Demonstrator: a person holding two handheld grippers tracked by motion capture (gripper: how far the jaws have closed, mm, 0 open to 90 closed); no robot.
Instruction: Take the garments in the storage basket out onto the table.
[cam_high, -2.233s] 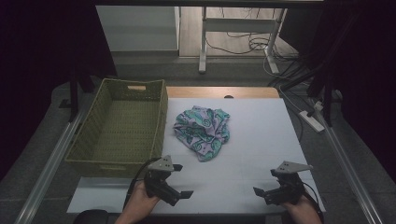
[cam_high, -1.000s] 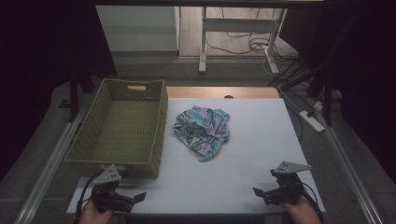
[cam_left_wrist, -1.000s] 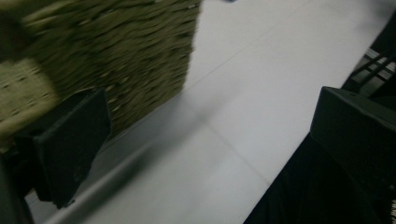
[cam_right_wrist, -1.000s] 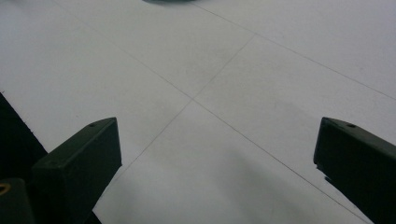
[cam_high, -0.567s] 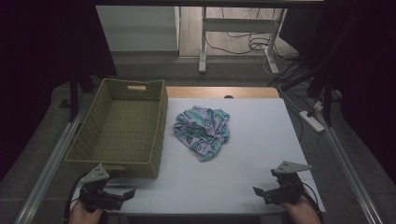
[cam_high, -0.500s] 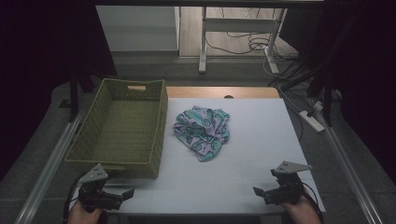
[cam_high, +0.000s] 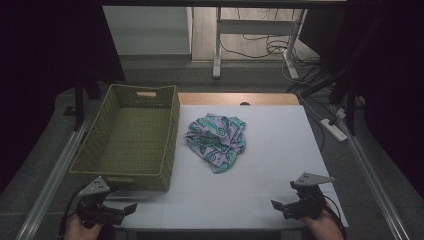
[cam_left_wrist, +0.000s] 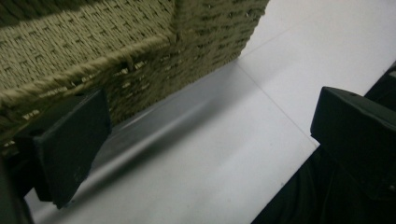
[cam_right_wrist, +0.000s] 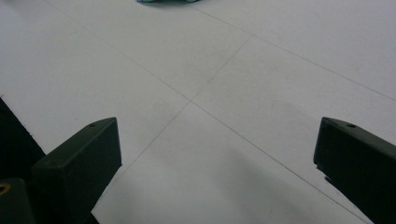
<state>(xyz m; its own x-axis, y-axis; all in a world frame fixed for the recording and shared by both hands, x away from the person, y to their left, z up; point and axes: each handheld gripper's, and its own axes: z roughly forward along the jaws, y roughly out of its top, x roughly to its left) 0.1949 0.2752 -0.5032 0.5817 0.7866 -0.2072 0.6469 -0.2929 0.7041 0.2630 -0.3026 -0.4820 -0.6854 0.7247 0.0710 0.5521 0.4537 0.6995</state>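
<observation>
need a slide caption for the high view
Crumpled patterned cloth beside an empty woven basket on a white table, with the left gripper and right gripper open at the near edge.

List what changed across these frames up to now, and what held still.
The left gripper slid along the near edge of the white table toward the person's left, from in front of the crumpled teal patterned cloth to the near corner of the green woven basket. Its jaws are open and empty. The right gripper, also open, the cloth and the basket stayed put.
</observation>
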